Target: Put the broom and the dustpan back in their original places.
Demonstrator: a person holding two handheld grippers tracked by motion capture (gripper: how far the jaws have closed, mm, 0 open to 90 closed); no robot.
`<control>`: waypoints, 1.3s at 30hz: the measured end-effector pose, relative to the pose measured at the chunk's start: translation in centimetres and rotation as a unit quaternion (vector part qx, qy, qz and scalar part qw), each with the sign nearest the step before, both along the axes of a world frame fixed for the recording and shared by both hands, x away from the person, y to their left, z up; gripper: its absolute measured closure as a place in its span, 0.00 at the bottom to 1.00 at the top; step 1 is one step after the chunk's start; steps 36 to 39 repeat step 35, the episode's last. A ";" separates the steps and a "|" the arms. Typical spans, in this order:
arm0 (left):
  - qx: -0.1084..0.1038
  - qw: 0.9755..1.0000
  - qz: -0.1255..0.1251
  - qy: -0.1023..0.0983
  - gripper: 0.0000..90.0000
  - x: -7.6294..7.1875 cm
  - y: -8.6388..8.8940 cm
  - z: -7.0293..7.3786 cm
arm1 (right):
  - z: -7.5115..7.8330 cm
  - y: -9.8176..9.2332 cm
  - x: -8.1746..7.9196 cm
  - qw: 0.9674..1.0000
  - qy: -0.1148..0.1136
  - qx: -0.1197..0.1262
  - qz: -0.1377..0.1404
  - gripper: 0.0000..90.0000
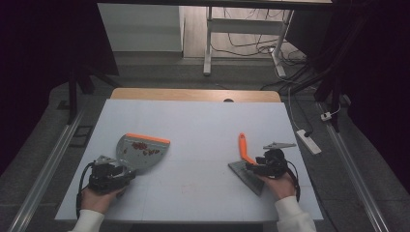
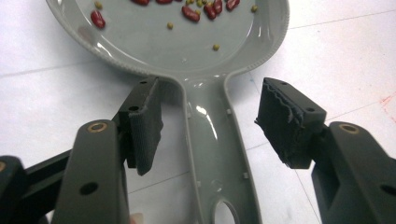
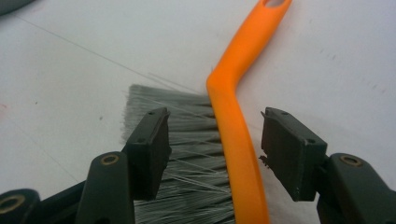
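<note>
A grey dustpan (image 1: 142, 153) with an orange front lip lies on the white table top (image 1: 203, 121) at the left, with red beans (image 2: 191, 13) and a few small green ones in it. Its long grey handle (image 2: 212, 140) runs between the jaws of my left gripper (image 2: 210, 116), which stands open with a gap on both sides. At the right lies a hand brush with an orange handle (image 3: 238, 140) and grey bristles (image 3: 187, 121). My right gripper (image 3: 217, 126) is open around that handle, and its pads do not touch it. From above, the left gripper (image 1: 125, 170) and the right gripper (image 1: 251, 166) sit near the front edge.
The table's far edge is a bare wooden strip (image 1: 193, 94). A white power strip (image 1: 308, 141) and cables lie on the floor to the right. A desk frame (image 1: 209, 48) stands well beyond the table. A faint red mark (image 2: 387, 100) stains the top beside the dustpan.
</note>
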State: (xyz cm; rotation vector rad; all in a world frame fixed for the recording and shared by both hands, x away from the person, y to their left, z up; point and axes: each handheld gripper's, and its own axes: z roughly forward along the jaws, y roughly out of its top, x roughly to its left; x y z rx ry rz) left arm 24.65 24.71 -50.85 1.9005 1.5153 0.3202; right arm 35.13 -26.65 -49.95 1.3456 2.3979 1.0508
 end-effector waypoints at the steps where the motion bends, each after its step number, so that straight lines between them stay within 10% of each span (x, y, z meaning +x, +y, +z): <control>1: 0.005 1.000 -0.005 0.000 0.45 -0.1 -0.1 0.2 | 0.2 0.0 -0.1 1.000 -0.007 0.001 0.001 0.46; 18: -0.025 0.989 -0.140 -0.034 0.46 1.3 -2.5 0.7 | 0.7 1.8 -1.5 0.992 -0.060 0.008 0.112 0.50; 39: -0.023 0.986 -0.162 -0.028 0.44 2.2 -2.7 0.2 | 0.8 2.2 -2.6 0.985 -0.098 0.008 0.145 0.50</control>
